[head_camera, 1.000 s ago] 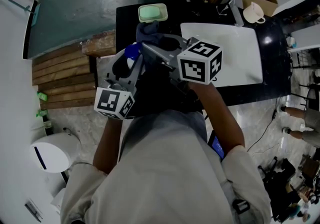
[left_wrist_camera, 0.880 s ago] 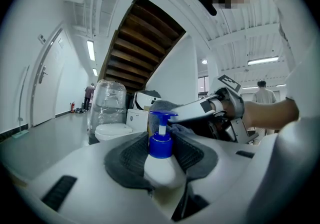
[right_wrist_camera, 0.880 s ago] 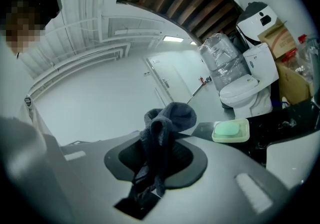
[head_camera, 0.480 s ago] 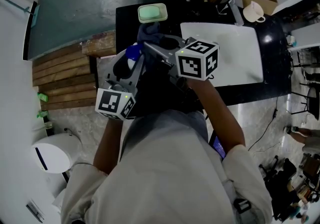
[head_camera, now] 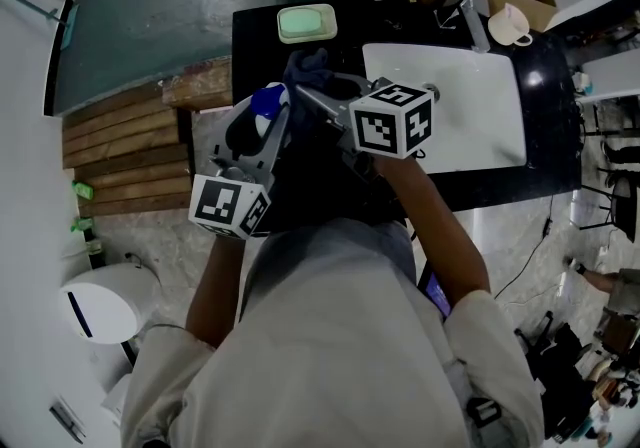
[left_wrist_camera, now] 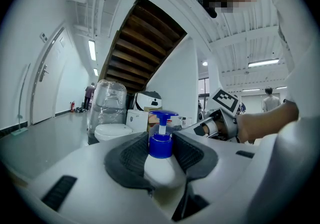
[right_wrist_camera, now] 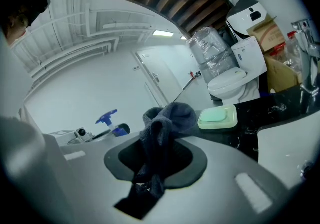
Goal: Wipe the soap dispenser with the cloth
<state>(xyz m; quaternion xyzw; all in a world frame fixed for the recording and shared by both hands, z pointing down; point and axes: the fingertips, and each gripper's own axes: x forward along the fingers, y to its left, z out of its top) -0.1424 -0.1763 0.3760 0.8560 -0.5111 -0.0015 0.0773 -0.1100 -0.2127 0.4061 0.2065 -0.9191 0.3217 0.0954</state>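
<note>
A white soap dispenser (left_wrist_camera: 161, 140) with a blue pump is held upright between the dark pads of my left gripper (left_wrist_camera: 161, 154), which is shut on its body. In the head view its blue top (head_camera: 266, 99) shows just ahead of the left gripper (head_camera: 258, 121). My right gripper (right_wrist_camera: 157, 160) is shut on a dark blue cloth (right_wrist_camera: 162, 133) that bunches up above the jaws. In the head view the cloth (head_camera: 305, 64) sits just right of the pump, with the right gripper (head_camera: 312, 88) behind it. The right gripper view shows the dispenser (right_wrist_camera: 112, 123) apart from the cloth, to its left.
A black counter holds a white sink (head_camera: 450, 106), a faucet (head_camera: 470, 6), a white mug (head_camera: 508, 28) and a dish with green soap (head_camera: 305, 24). A toilet (right_wrist_camera: 235, 75) stands beyond the counter. Wooden steps (head_camera: 125, 151) and a white bin (head_camera: 100, 306) lie to the left.
The right gripper with the cloth has sunk a little and edged towards the dispenser. The left gripper and the dispenser have stayed still.
</note>
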